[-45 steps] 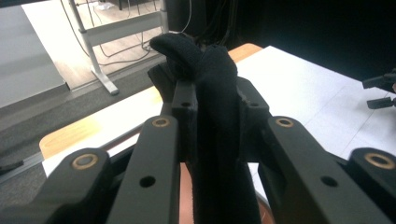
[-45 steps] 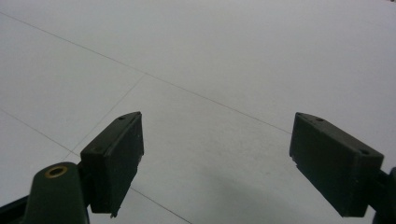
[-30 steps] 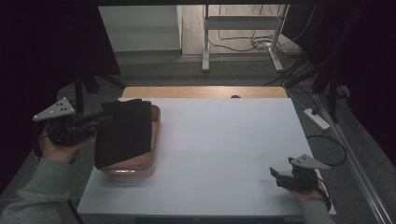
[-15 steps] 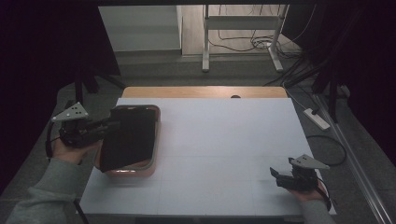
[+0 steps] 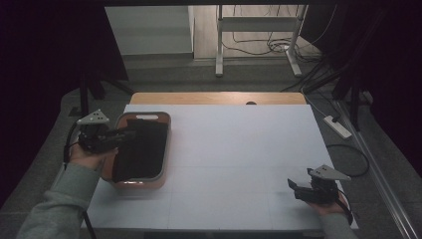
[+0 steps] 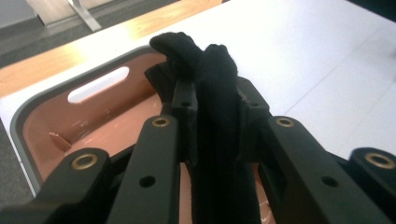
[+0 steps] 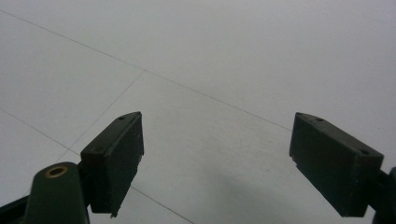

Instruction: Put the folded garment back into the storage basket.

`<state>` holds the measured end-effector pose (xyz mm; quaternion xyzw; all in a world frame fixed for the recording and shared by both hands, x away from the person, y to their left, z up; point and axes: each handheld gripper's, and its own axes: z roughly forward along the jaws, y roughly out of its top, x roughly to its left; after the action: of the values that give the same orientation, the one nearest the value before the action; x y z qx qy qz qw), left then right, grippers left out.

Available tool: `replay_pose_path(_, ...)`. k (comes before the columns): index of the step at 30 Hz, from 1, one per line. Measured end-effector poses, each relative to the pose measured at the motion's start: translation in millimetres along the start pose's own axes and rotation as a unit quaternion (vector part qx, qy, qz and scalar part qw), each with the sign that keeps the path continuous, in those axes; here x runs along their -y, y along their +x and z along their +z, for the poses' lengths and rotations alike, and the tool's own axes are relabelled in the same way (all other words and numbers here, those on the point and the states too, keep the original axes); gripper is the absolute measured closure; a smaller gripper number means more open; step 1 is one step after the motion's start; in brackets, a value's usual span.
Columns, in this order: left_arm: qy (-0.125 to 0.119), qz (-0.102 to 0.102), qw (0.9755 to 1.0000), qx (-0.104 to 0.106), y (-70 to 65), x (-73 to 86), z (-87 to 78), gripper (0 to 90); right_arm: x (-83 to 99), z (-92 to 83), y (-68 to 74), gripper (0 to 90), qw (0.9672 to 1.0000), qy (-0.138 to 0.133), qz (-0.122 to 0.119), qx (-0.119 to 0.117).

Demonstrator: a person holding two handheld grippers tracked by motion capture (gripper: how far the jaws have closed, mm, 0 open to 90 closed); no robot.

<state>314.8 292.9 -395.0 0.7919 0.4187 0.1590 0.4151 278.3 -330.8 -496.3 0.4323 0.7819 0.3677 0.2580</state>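
Note:
A black cloth (image 5: 142, 149) lies down into the brown tub (image 5: 164, 124) at the table's left side. My left gripper (image 5: 130, 135) is shut on that black cloth (image 6: 219, 107), which bunches up between the two jaws above the brown tub (image 6: 56, 105). Over at the near right corner of the white table (image 5: 239, 154), my right gripper (image 5: 294, 188) stands open. Its fingers (image 7: 116, 154) hold nothing, with bare white table (image 7: 210, 70) below them.
A wooden strip (image 5: 214, 98) runs along the table's far edge. Beyond it stands a metal frame (image 5: 259, 30) among floor cables. A power strip (image 5: 337, 126) lies on the floor to the right of the table.
My left gripper has come down and nearer with the black cloth, which hung above the tub and now lies down inside it. The right gripper has kept still.

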Motion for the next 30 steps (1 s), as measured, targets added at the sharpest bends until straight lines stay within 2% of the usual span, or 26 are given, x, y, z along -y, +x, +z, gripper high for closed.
replay_pose_path(1,0.011,-0.003,0.9999,-0.005,3.6,0.9,6.9,73.8,0.0,-0.1,0.0,18.4,1.0000,0.000,0.000,0.000)
replay_pose_path(3,0.017,-0.004,0.9998,-0.009,4.9,1.5,10.5,73.8,-0.1,-0.1,0.2,18.4,1.0000,0.000,-0.001,0.000)
replay_pose_path(4,0.033,-0.006,0.9993,-0.017,8.0,2.8,17.8,73.8,0.0,0.1,0.2,18.4,1.0000,0.000,0.000,-0.001)
replay_pose_path(7,0.047,-0.008,0.9986,-0.024,10.9,4.4,25.5,73.7,0.1,0.3,0.1,18.4,1.0000,0.001,-0.001,0.000)
replay_pose_path(11,0.057,-0.019,0.9977,-0.033,17.6,6.4,35.4,73.5,0.4,0.4,-0.2,18.4,1.0000,0.001,-0.001,0.000)
replay_pose_path(16,0.067,-0.019,0.9966,-0.042,19.1,7.7,41.2,72.8,0.6,0.5,-0.4,18.4,1.0000,0.002,-0.001,0.000)
replay_pose_path(21,0.077,-0.023,0.9947,-0.064,20.8,9.7,45.2,69.8,0.2,1.3,-0.4,18.5,1.0000,0.001,0.000,-0.002)
replay_pose_path(24,0.072,-0.020,0.9948,-0.069,20.1,9.6,43.9,63.5,0.0,1.7,-0.3,18.5,1.0000,0.001,-0.001,-0.003)
replay_pose_path(26,0.052,-0.020,0.9961,-0.068,17.8,8.9,38.1,61.0,-0.1,2.1,-0.6,18.5,1.0000,0.000,0.000,-0.004)
replay_pose_path(28,0.046,-0.019,0.9966,-0.065,16.3,8.8,36.4,60.3,-0.1,2.2,-0.8,18.5,1.0000,0.000,0.000,-0.004)
replay_pose_path(30,0.041,-0.016,0.9970,-0.063,13.0,8.7,33.3,53.4,-0.4,2.9,-1.1,18.5,1.0000,-0.001,0.001,-0.004)
